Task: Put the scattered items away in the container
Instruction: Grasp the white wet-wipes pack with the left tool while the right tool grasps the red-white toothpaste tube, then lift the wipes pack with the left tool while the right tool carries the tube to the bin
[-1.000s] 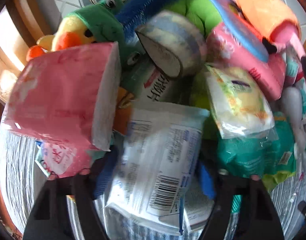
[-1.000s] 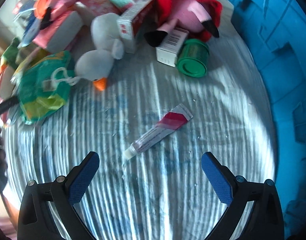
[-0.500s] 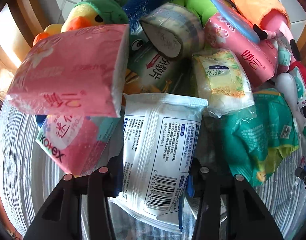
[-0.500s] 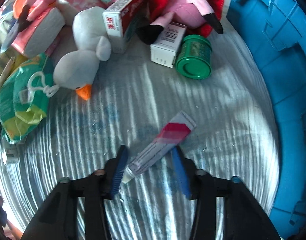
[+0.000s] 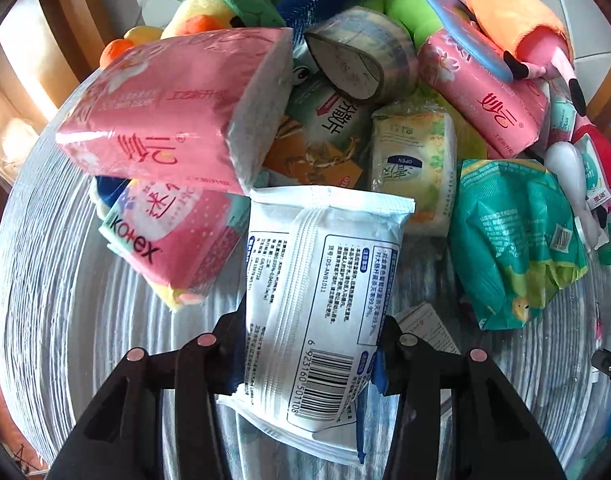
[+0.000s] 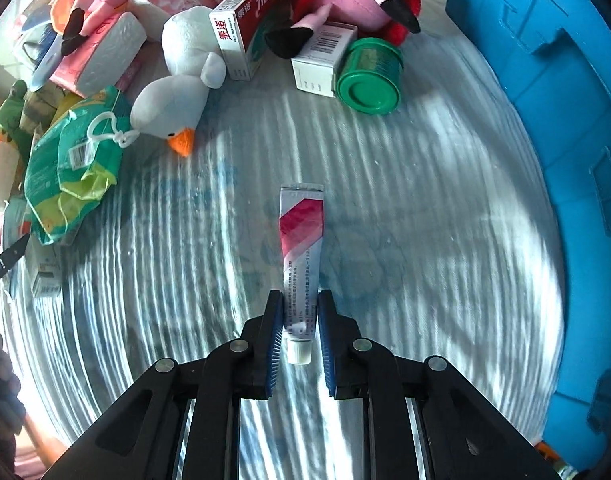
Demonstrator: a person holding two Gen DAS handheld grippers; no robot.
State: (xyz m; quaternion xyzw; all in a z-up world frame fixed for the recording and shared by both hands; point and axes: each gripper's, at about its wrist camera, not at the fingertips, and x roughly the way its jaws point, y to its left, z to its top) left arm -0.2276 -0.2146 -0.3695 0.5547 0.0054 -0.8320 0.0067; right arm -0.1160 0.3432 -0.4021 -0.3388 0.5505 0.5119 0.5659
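- Blue plastic crate stands at the right edge of the striped tablecloth; its inside is not visible.
- Right gripper is clamped on the cap end of a red-and-white ointment tube.
- Left gripper is clamped on a white wipes packet, in front of a heap including pink tissue packs and a tape roll.

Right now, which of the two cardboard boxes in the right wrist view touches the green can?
The small white box with the barcode; its side rests against the green can. The red-and-white box stands further left, apart from the can.
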